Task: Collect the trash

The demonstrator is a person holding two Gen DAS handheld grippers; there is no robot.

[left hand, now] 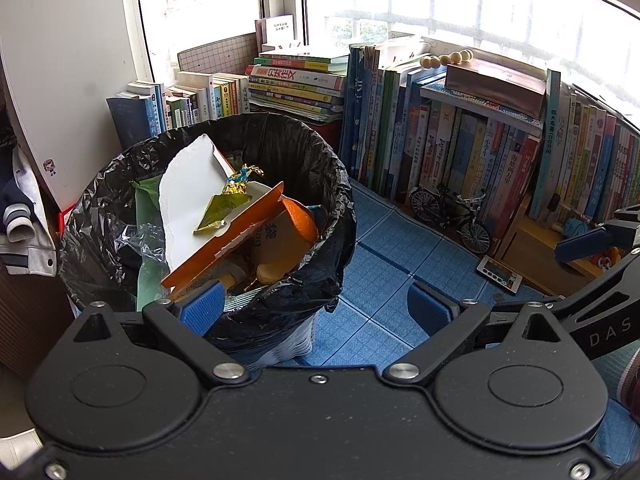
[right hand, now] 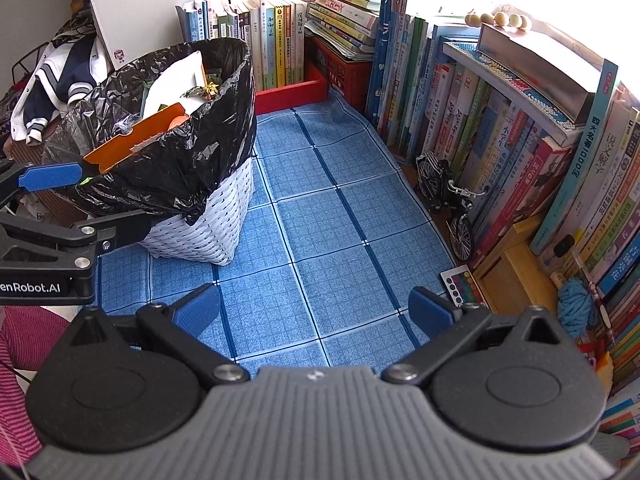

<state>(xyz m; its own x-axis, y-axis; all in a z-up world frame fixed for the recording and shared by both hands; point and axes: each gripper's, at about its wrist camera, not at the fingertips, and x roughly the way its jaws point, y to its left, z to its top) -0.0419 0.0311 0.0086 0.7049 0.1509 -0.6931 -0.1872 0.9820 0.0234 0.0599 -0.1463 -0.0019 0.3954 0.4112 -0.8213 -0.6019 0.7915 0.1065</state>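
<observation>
A white woven trash bin (right hand: 200,236) lined with a black bag (left hand: 296,152) stands on the blue mat. It is stuffed with a white card sheet (left hand: 188,196), an orange carton (left hand: 236,232), a gold wrapper (left hand: 240,182) and orange peel (left hand: 302,220). My left gripper (left hand: 316,308) is open at the bin's near rim. One blue pad (left hand: 202,308) sits over the trash beside the carton, the other outside over the mat. My right gripper (right hand: 314,312) is open and holds nothing above the mat, right of the bin. The left gripper's fingers (right hand: 48,178) show beside the bag in the right wrist view.
Rows of upright books (right hand: 500,128) line the right side and the back, with stacked books on a red crate (right hand: 344,68). A model bicycle (right hand: 448,208), a small remote (right hand: 460,280) and blue yarn (right hand: 574,304) lie by the books. A jacket (right hand: 52,80) hangs left.
</observation>
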